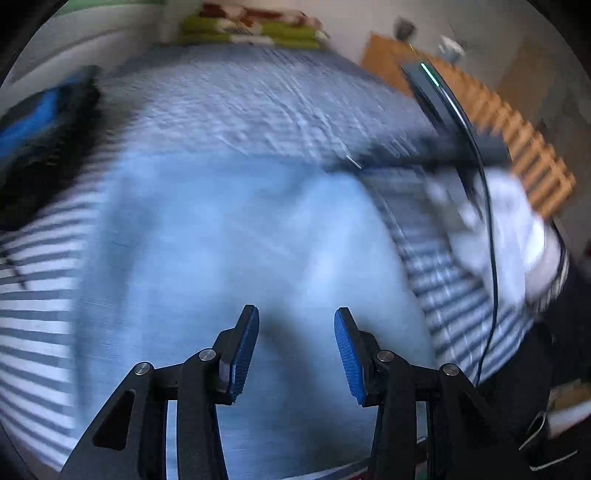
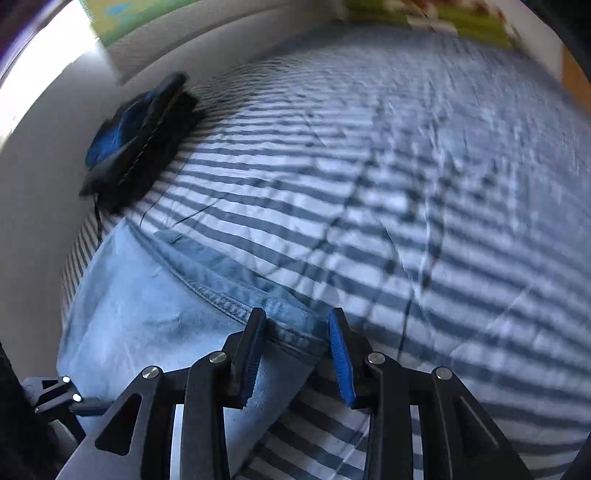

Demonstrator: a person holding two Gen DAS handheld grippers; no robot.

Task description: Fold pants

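Light blue denim pants (image 1: pixel 221 251) lie spread on a bed with a blue-and-white striped sheet (image 1: pixel 33 302). In the left wrist view, my left gripper (image 1: pixel 296 350) hovers over the middle of the denim. It is open, with nothing between its blue pads, and the picture is blurred. In the right wrist view, my right gripper (image 2: pixel 297 354) sits at a stitched corner of the pants (image 2: pixel 155 314). The hem runs between its open jaws, and the pads do not press on it.
A dark blue and black garment (image 2: pixel 140 140) lies at the bed's far left by a white wall (image 2: pixel 40 177). Green and red folded bedding (image 1: pixel 251 29) sits at the bed's far end. A person's hand in a white glove (image 1: pixel 509 229) and a wooden slatted frame (image 1: pixel 524 147) are on the right.
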